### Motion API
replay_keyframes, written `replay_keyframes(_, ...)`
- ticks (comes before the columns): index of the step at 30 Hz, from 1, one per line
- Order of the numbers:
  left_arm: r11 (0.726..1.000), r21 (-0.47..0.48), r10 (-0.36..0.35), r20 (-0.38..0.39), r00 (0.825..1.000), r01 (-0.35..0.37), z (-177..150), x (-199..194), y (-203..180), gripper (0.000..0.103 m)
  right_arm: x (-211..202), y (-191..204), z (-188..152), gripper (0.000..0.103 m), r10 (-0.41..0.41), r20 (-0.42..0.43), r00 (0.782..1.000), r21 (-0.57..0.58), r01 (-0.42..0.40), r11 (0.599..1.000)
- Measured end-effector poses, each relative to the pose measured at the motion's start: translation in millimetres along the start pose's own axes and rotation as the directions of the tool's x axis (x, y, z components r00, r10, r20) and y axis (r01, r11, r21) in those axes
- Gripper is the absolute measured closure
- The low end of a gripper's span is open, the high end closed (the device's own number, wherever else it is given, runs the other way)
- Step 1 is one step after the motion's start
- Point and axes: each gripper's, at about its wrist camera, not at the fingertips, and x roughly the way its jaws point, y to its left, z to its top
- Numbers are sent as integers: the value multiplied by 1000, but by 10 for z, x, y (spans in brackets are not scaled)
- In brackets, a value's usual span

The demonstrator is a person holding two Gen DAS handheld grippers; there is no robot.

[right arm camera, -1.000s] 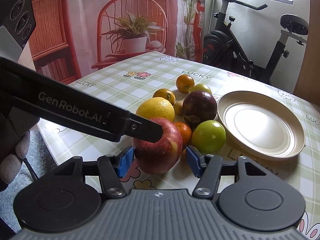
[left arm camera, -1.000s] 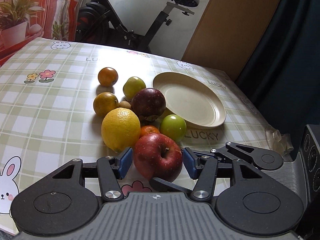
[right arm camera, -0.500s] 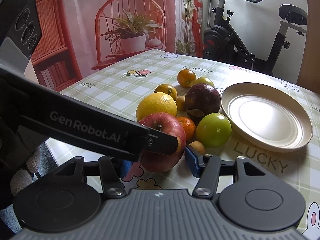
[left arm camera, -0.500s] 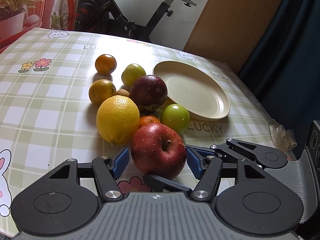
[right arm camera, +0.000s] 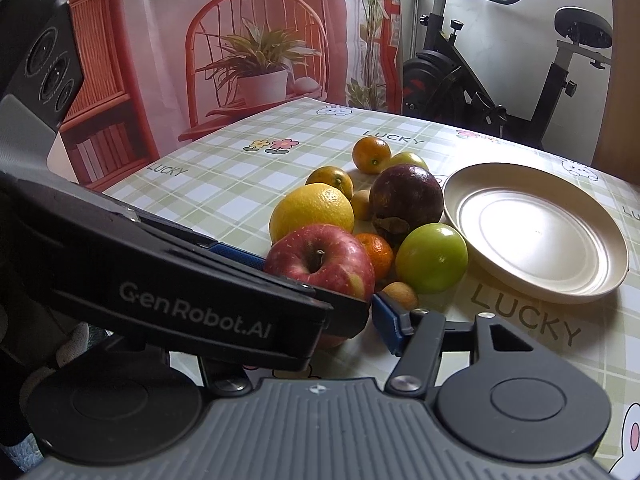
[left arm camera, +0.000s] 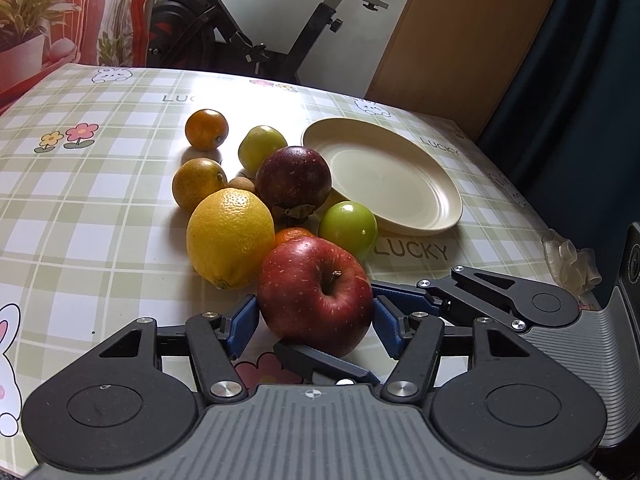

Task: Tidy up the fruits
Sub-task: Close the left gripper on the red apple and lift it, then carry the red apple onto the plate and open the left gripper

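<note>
A large red apple (left arm camera: 316, 296) (right arm camera: 320, 260) lies at the near end of a fruit pile on the checked tablecloth. My left gripper (left arm camera: 315, 308) has its blue pads against both flanks of the apple, with no gap showing. My right gripper (right arm camera: 320, 306) comes in from the right. Its right pad meets the apple's lower edge and its left finger is hidden behind the left gripper's finger (right arm camera: 200, 292). In the left wrist view one right finger (left arm camera: 332, 362) lies under the apple's front. A cream plate (left arm camera: 400, 184) (right arm camera: 536, 232) stands bare to the right of the pile.
Behind the apple sit a big yellow citrus (left arm camera: 230, 236), a dark purple fruit (left arm camera: 294, 178), a green apple (left arm camera: 348, 228), two oranges (left arm camera: 206, 130) and several small fruits. Crumpled clear plastic (left arm camera: 568, 260) lies at the table's right edge. An exercise bike (right arm camera: 500, 80) stands beyond the table.
The apple now sits deeper between my left jaws and looks larger. In the right wrist view the gap beside the right pad has closed, and the left finger covers more of the apple.
</note>
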Motion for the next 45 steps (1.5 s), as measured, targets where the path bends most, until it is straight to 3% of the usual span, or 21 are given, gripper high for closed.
replay_keyframes(7, 999, 43, -6, 26, 1000, 5, 78, -115, -96, 38, -87, 15, 60, 43, -9, 27, 1000, -6, 9, 1000)
replay_keyframes(17, 995, 85, -55, 43, 998, 51, 467, -151, -261, 38, -258, -103, 304, 43, -46, 51, 998, 24, 45, 999)
replay_keyframes(34, 982, 162, -107, 33, 994, 101, 1079, 260, -572, 38, -353, -708, 767, 43, -135, 80, 988, 46, 131, 990)
replay_keyframes(45, 983, 161, -91, -16, 996, 92, 1395, 836, -602, 38, -126, -1222, 898, 43, -150, 81, 985, 72, 145, 987)
